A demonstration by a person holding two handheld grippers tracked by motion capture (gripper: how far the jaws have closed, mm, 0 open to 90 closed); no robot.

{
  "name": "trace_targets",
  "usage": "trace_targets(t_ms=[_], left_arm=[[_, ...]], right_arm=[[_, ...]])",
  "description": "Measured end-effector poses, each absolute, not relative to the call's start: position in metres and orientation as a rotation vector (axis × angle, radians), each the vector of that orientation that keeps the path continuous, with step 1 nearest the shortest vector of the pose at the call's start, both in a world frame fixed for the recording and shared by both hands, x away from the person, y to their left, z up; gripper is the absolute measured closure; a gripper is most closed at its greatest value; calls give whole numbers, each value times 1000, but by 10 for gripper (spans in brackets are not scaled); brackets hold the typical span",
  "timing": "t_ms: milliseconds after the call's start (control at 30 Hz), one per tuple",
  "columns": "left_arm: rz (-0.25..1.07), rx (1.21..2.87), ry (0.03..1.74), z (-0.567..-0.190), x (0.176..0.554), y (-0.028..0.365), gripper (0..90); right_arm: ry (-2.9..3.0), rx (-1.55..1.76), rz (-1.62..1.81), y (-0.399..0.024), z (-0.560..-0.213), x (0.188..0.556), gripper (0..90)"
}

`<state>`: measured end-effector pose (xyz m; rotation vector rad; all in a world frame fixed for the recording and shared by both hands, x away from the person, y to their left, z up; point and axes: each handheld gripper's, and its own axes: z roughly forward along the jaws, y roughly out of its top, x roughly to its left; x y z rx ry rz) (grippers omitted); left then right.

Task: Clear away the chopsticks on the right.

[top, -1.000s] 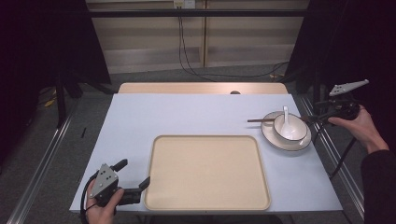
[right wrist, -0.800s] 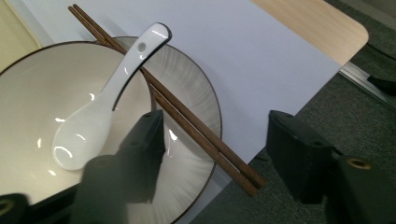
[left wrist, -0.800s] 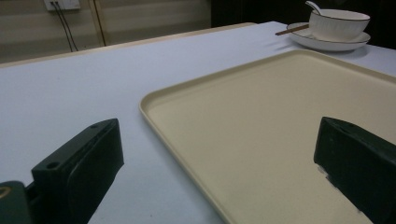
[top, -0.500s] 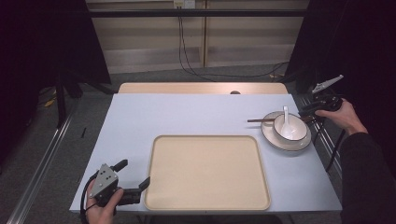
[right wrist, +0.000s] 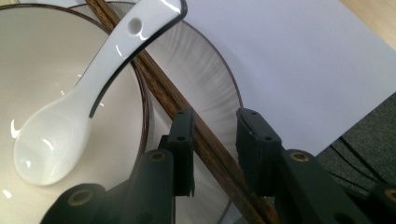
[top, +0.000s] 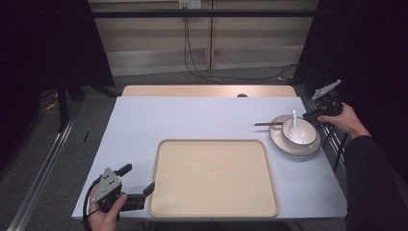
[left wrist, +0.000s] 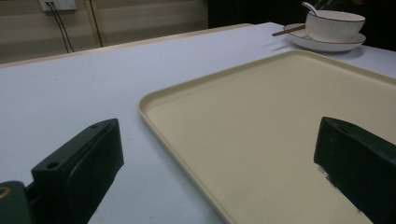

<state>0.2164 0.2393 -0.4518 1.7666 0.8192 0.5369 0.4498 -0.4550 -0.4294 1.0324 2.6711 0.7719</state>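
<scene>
right gripper (right wrist: 215, 135): jaws straddle dark brown wooden chopsticks (right wrist: 187, 107), narrow gap, over white ribbed plate (right wrist: 210, 79) | left gripper (top: 137, 185): jaws wide apart, empty, at beige plastic tray (top: 214, 178) corner

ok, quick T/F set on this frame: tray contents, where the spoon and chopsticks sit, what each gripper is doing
1. The tray has nothing on it. True.
2. The spoon lies flat on the table beside the bowl. False: it rests in the bowl, handle leaning on the rim.
3. The chopsticks pass between the jaws of the right gripper. True; the jaws straddle them with a gap showing on at least one side, so not clamped yet.
4. The left gripper is shut on the tray's edge. False: its jaws are wide open near the tray's near left corner, holding nothing.
5. The bowl sits directly on the table. False: it sits on a plate.
</scene>
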Motion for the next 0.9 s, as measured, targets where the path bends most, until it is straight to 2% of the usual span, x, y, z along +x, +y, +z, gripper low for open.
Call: trace_targets(t_ms=[300, 900], left_arm=[[536, 1768, 816, -452, 217, 239, 16], [536, 1773, 811, -452, 218, 238, 16]], right_arm=[[2636, 1028, 860, -458, -427, 450, 713], [2655, 996, 790, -451, -436, 451, 752]])
